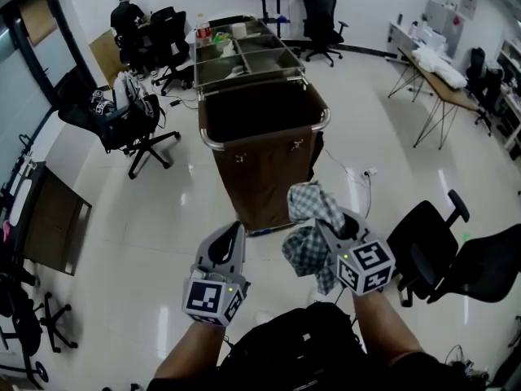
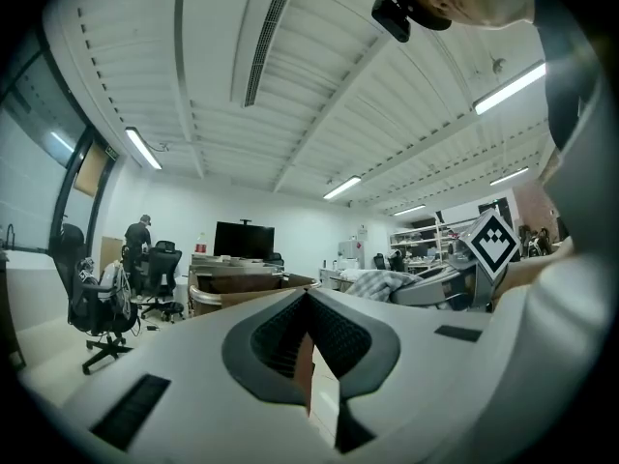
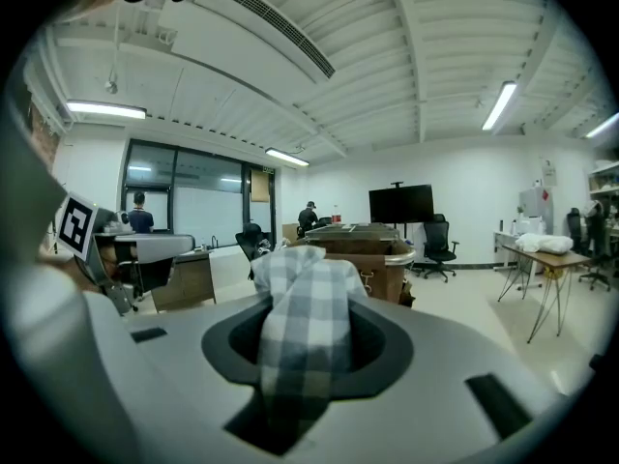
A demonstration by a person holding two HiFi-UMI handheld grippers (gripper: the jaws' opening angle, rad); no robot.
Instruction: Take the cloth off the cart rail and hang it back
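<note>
A grey-and-white checked cloth point(image 1: 311, 210) hangs bunched from my right gripper point(image 1: 326, 223), which is shut on it. In the right gripper view the cloth point(image 3: 306, 309) fills the gap between the jaws and hides their tips. My left gripper point(image 1: 237, 230) is level with it on the left, shut and holding nothing. Its jaws meet at the tips in the left gripper view point(image 2: 308, 296). Both grippers are held a short way in front of the cart, whose metal rail point(image 1: 269, 135) runs round a brown bag. The rail is bare.
The cart's far end holds metal trays point(image 1: 244, 55) with bottles. Office chairs stand at the left point(image 1: 134, 125) and near right point(image 1: 440, 247). A folding table point(image 1: 444, 84) is at the right and a wooden panel point(image 1: 53, 218) at the left. A person point(image 1: 126, 15) is at the back.
</note>
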